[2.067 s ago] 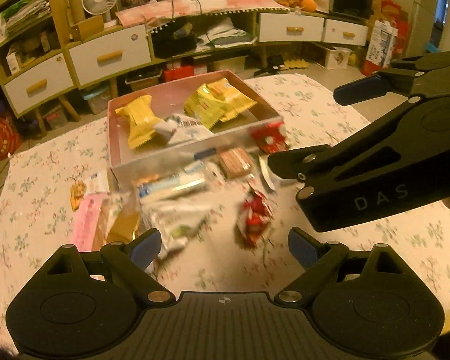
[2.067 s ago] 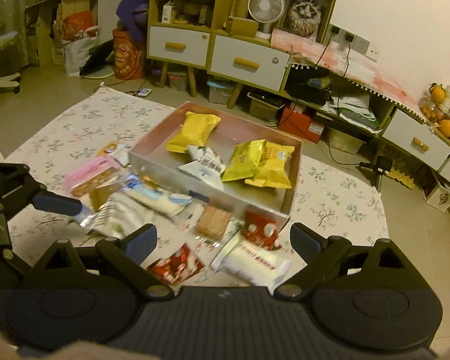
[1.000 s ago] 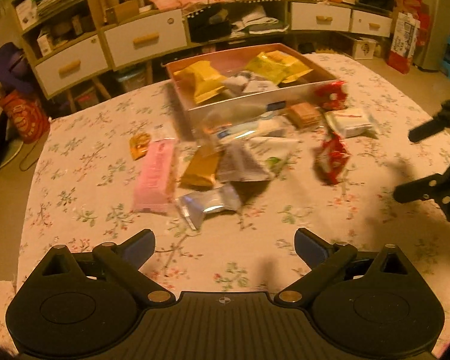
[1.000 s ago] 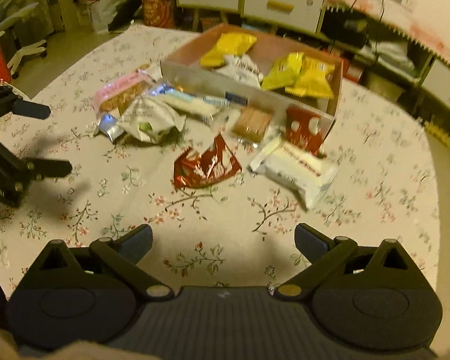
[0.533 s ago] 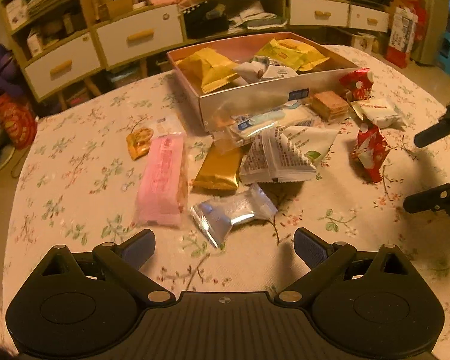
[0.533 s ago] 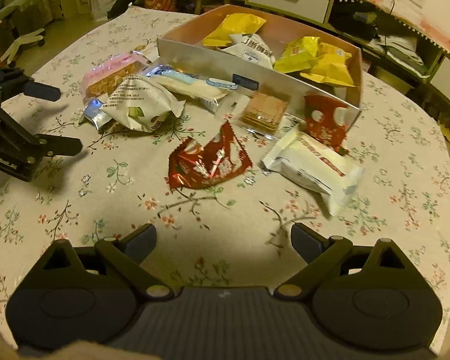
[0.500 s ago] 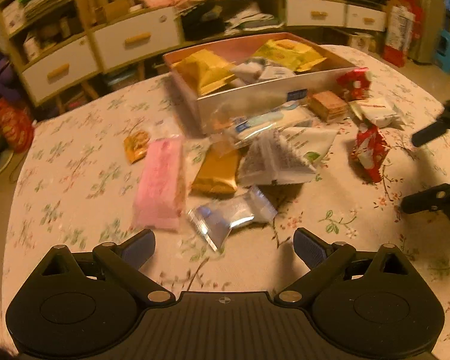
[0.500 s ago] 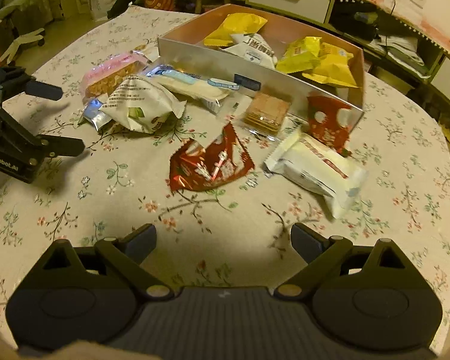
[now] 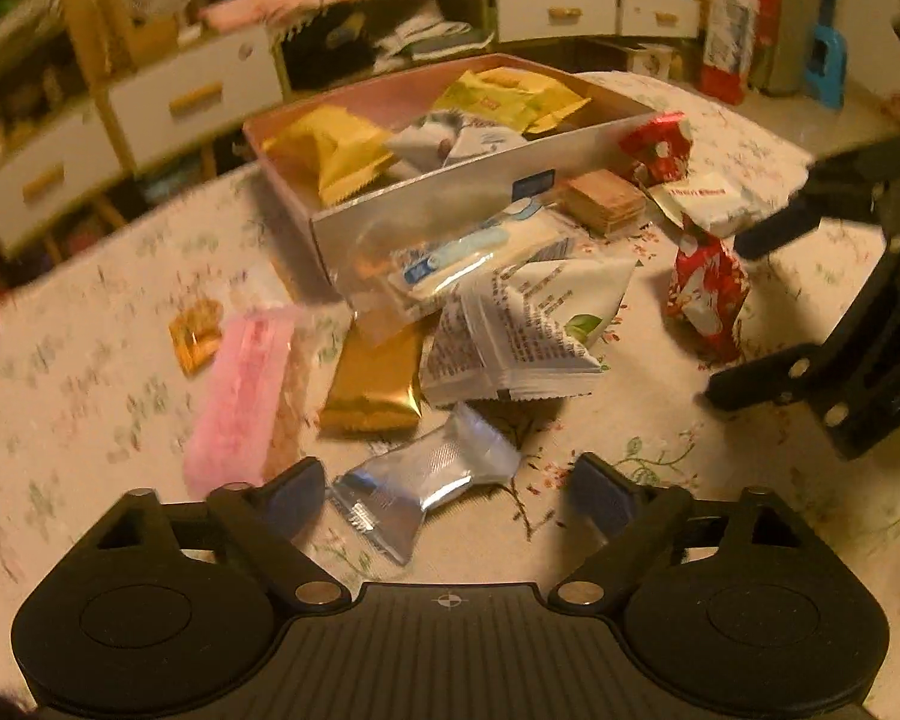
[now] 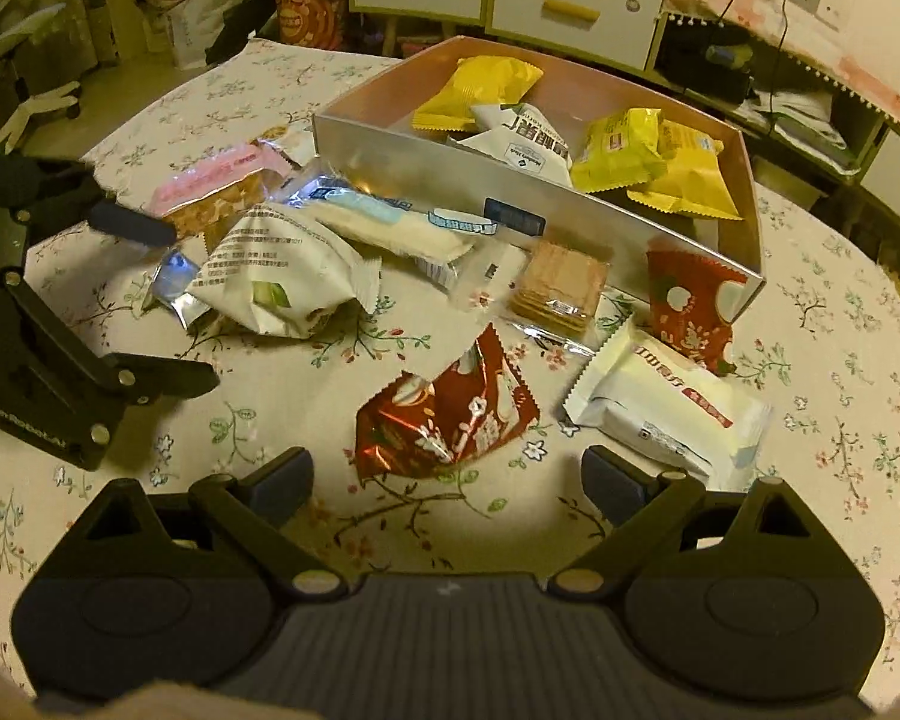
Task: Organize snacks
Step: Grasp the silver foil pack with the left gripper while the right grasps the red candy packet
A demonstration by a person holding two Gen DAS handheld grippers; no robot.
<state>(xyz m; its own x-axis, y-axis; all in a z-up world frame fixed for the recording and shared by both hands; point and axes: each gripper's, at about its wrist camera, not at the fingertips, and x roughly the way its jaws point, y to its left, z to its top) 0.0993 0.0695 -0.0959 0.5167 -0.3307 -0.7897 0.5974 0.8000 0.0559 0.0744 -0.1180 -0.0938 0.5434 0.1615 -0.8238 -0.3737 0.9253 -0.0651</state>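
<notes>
- The floral tablecloth point(image 10: 840, 360) covers a round table, with loose snack packets spread in front of an open box point(image 10: 426, 147).
- The left gripper point(image 9: 444, 495) has just been closing its jaws; they stand apart, not clamped on anything. A silver foil packet point(image 9: 426, 483) lies between the fingers, its left end just beside the left fingertip; no pad is seen to press on it.
- In the left wrist view, going left to right: a small orange packet point(image 9: 195, 333), a pink packet point(image 9: 243, 393), a gold packet point(image 9: 375, 384), then a white printed packet point(image 9: 528, 330) overlapping the gold one's right edge.
- A long pale blue-and-white packet point(image 9: 474, 252) leans against the box's near wall, above the white printed packet.
- The right gripper point(image 10: 447, 477) is released, jaws wide, with nothing gripped. A crumpled red packet point(image 10: 450, 414) lies on the cloth just ahead of the gap between its fingers.
- To the right of the red packet lies a white packet with red lettering point(image 10: 666, 402), close to the right finger.
- A clear pack of brown crackers point(image 10: 561, 288) and a second red packet point(image 10: 693, 306) rest against the box's near wall.
- Inside the box lie yellow packets point(image 10: 648, 159) and a white packet with dark print point(image 10: 522, 141).
- Each gripper shows at the edge of the other's view, well apart.
</notes>
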